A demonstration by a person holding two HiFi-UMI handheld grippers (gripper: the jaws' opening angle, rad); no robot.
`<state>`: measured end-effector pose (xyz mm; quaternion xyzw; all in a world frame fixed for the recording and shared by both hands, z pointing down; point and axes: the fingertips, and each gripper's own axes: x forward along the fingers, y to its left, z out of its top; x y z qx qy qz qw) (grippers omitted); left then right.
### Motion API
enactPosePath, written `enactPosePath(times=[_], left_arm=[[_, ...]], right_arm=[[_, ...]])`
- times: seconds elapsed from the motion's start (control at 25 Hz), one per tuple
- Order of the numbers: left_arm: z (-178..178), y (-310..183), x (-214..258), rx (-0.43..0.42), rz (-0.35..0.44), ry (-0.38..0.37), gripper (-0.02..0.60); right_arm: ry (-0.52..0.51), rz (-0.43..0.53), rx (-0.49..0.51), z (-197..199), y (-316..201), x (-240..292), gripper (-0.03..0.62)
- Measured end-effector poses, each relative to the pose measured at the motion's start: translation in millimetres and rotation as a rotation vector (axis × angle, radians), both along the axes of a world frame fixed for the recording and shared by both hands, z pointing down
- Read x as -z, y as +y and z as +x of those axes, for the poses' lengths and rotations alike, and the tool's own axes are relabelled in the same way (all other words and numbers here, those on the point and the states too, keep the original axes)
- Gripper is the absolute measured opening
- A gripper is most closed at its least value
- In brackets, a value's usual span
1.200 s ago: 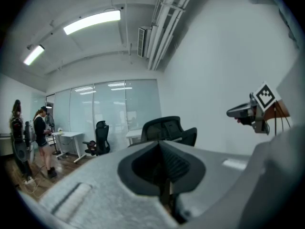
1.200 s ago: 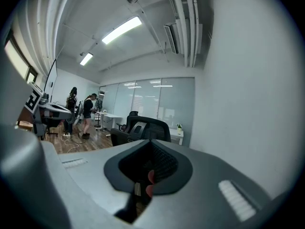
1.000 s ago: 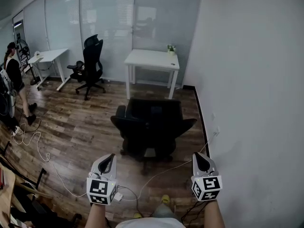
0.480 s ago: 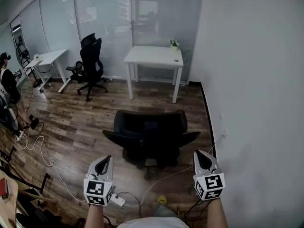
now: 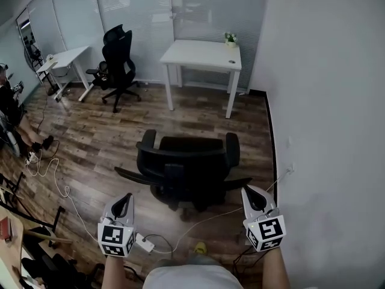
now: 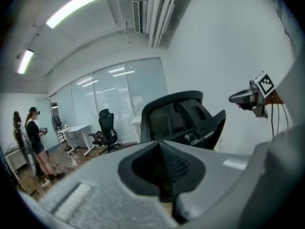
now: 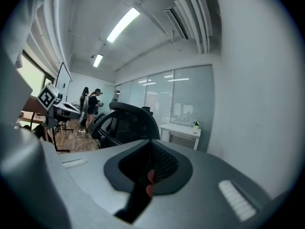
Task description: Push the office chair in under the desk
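Note:
The black office chair (image 5: 186, 170) stands on the wood floor with its backrest toward me, some way short of the white desk (image 5: 201, 53) at the glass wall. My left gripper (image 5: 124, 198) is shut and empty, just behind the chair's left side and apart from it. My right gripper (image 5: 248, 191) is also shut and empty, behind the chair's right armrest. In the left gripper view the chair back (image 6: 181, 116) rises ahead of the shut jaws. The right gripper view shows the chair (image 7: 125, 123) to the left of the desk (image 7: 183, 129).
The white wall (image 5: 325, 131) runs close along the right. A second black chair (image 5: 117, 59) and another white desk (image 5: 63, 59) stand at the back left. A person (image 5: 7, 110) is at the left edge. Cables (image 5: 54, 179) and a power strip (image 5: 144, 242) lie on the floor near my feet.
I have come closer to the chair, and its backrest now lies just ahead of both grippers. Both grippers stayed shut, and the left one has shifted a little outward.

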<state>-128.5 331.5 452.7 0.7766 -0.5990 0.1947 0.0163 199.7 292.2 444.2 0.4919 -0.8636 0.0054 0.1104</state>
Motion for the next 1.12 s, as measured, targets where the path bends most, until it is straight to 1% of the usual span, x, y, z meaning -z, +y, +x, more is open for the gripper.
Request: enactPosePath(times=[0.2,0.36,0.48,0.68,0.88,1.0,1.12], left_arm=[[6.4,-8.3,-5.4,-0.008,-0.026,-0.026,0.0],[8.7,-18.6,-5.4,-0.015,-0.027,-0.03,0.0],[5.8,-28.3,-4.6,-0.026,-0.022,-0.028,0.0],[-3.6,-44.3,-0.4,-0.036,-0.004,0.002,0.0],[-10.6,-58.6,1.5,-0.085,-0.006,0.01,0.007],[-18.1,-64.2,4.6,-0.096,0.0,0.017,0.018],[-25.5,-66.5,6.6,-0.114,0.008,0.021,0.031]], right_arm=[[0.02,-0.011,0.046,-4.5,-8.5,-6.5,0.005],[0.03,-0.014,0.055,-3.9,-15.3,-8.5,0.005],[0.033,-0.014,0.049,-7.4,-20.9,-8.2,0.005],[0.031,-0.009,0.025,-13.7,-26.1,-2.6,0.005],[0.02,-0.02,-0.019,-20.7,-29.4,5.1,0.008],[0.02,-0.025,-0.04,-25.7,-30.4,6.1,0.02],[0.018,-0.031,-0.037,-34.9,-29.6,5.7,0.057]])
